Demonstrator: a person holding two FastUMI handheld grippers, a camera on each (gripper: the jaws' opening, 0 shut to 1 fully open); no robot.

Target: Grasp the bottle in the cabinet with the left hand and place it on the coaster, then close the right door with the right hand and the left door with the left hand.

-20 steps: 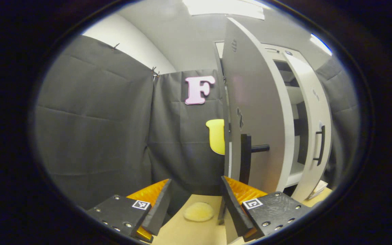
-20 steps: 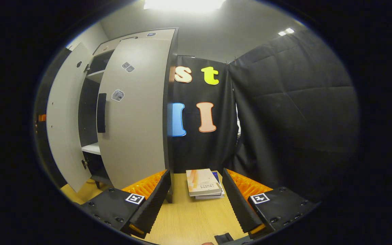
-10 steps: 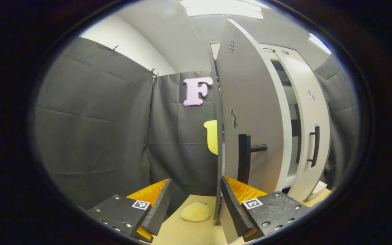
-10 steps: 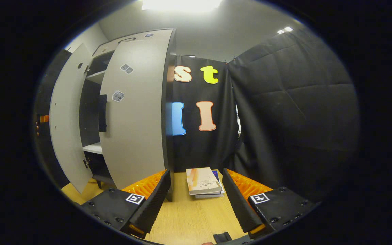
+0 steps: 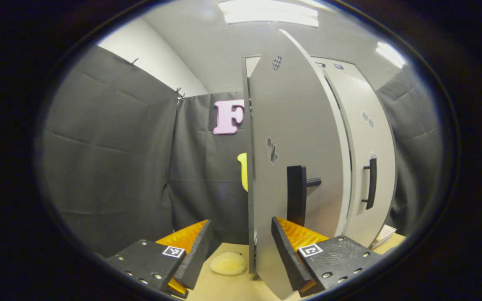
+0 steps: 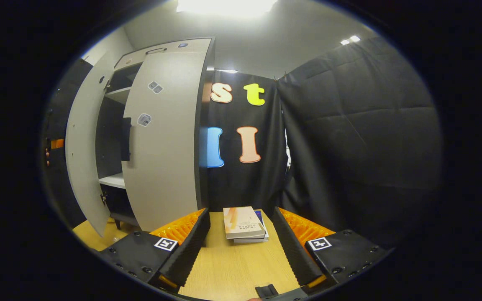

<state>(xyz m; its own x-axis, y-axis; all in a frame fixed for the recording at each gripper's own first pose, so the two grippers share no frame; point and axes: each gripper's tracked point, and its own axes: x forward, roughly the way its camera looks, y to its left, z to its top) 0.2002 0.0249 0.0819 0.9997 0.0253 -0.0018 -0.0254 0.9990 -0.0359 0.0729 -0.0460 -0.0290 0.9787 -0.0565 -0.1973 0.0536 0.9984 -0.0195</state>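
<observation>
In the left gripper view the left gripper has its jaws wide apart with nothing clamped. Its fingers are black wedge-shaped pads with ribbed orange backing, bolted to matte black plates carrying small square markers. The thin front edge of the left door, a flat, smooth pale-grey panel, stands between the jaws, nearer the right finger; whether that finger touches the panel cannot be told. A black bar handle juts from the door's face just above the right finger. Beyond it, past the right finger, the right door lies nearly flush with the cabinet, with its own slim black handle. Low between the jaws, left of the door edge, a round, fuzzy pale-yellow coaster lies on the light wooden table. The bottle cannot be made out.

In the right gripper view the right gripper is also wide open and empty, its serrated black pads flanking bare wood grain. Ahead between the jaws sits a stack of books. Up and left of the left finger stands the cabinet, its left door ajar and a white shelf showing in the dark gap.
</observation>
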